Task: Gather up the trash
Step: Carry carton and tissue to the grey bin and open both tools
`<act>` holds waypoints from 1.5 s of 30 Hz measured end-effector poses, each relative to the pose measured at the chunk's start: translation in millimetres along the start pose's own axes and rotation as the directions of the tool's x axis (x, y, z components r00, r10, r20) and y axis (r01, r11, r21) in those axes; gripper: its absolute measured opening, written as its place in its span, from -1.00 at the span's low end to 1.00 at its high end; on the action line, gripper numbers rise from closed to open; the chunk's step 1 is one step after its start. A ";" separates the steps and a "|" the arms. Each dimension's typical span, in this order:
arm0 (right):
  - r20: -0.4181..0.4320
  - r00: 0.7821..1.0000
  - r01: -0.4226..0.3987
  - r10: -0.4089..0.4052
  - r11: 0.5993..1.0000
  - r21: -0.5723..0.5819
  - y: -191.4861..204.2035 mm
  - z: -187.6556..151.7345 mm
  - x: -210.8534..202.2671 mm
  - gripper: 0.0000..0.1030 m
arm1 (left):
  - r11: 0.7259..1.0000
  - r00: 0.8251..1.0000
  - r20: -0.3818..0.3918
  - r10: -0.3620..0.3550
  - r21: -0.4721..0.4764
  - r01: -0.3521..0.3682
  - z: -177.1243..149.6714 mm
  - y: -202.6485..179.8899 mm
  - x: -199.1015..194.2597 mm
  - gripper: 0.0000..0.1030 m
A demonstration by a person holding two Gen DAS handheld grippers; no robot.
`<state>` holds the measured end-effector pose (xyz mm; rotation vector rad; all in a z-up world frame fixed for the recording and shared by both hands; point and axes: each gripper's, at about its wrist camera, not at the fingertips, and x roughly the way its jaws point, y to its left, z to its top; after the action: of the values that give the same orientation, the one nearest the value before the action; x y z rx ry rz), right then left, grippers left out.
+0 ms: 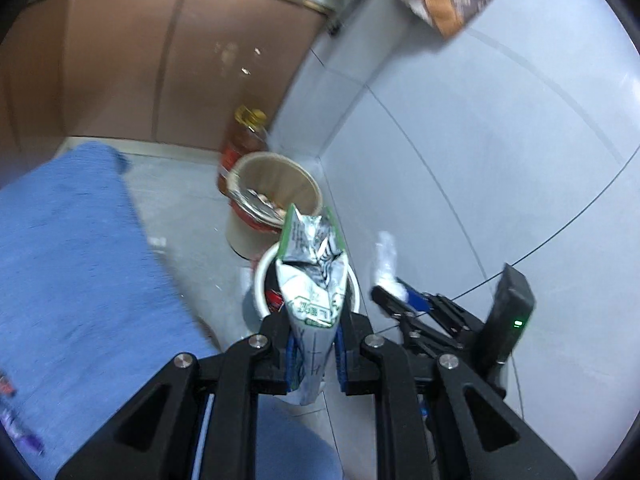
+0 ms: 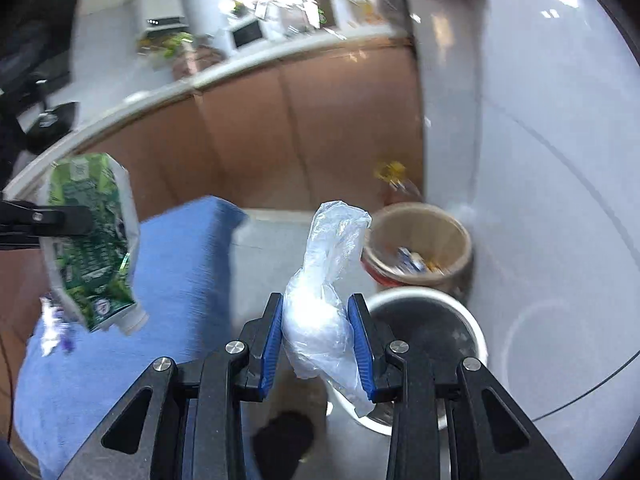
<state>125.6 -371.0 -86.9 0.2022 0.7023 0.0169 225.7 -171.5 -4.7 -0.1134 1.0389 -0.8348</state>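
Currently left gripper (image 1: 314, 344) clamps a crushed green carton (image 1: 314, 280) over the white bin (image 1: 265, 276); right gripper (image 2: 318, 340) pinches a clear plastic bag (image 2: 324, 312) beside it; risk: bag clings to pads, or carton clips the rim and falls outside.

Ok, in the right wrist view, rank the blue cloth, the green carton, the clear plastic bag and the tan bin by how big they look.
1. blue cloth, largest.
2. green carton.
3. clear plastic bag and tan bin look about alike; the bag sits in the right hand-held gripper close to the lens, so unranked.
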 end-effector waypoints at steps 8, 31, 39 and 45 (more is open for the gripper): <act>-0.136 0.988 0.093 -0.077 0.989 0.113 -64.9 -26.5 65.9 -0.38 | 0.999 0.991 -0.137 0.001 0.054 0.007 17.1 -22.1 128.0 -0.73; -0.183 0.960 0.243 -0.213 0.956 0.161 -91.7 -35.6 84.2 0.07 | 0.998 0.998 -0.067 0.009 0.060 -0.005 26.7 -19.7 167.6 -0.40; -0.047 0.989 0.146 -0.143 0.986 0.075 -23.9 1.2 32.8 0.09 | 0.992 0.984 0.144 0.103 0.057 -0.112 9.0 -6.1 50.7 -0.40; 0.081 0.995 0.056 -0.054 0.998 -0.027 48.6 29.3 -24.5 0.16 | 0.981 0.941 0.287 0.179 0.022 -0.193 -17.9 11.9 -44.2 -0.09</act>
<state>128.2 -330.6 -40.2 0.1543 0.6273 -0.0335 207.6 -128.9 12.0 -0.0880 0.7444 -0.6496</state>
